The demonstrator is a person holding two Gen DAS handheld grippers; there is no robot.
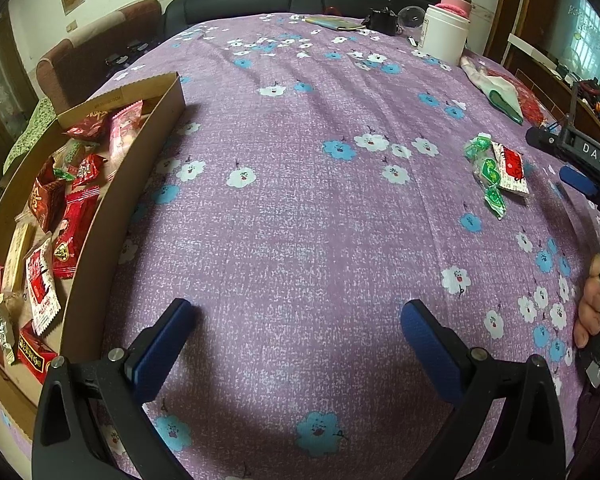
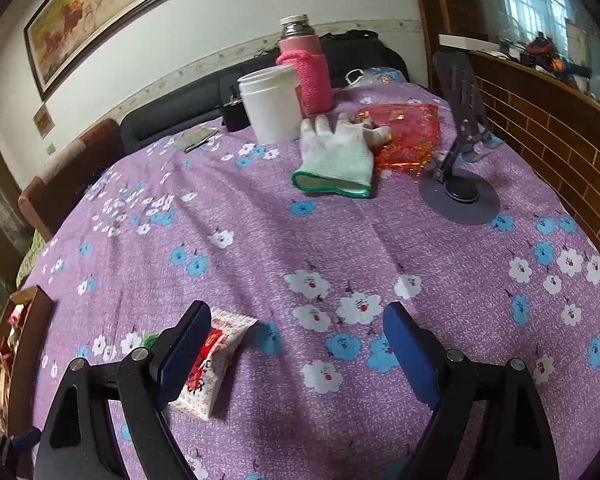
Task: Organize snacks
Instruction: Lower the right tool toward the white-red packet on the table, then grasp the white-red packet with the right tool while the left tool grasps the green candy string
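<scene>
Right gripper (image 2: 296,344), jaws wide and empty, lower frame. The red-and-white snack packet (image 2: 210,364) lies just beside its left finger, outside the gap, long axis running away up-frame. Left gripper (image 1: 296,328), equally wide, is farther; shallow cardboard tray (image 1: 168,112) of snacks at left.

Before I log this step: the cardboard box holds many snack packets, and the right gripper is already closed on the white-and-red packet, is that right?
Not quite. The right gripper is open in the right wrist view; the white-and-red packet lies on the cloth by its left finger, ungripped. The cardboard box does hold many snack packets.
</scene>
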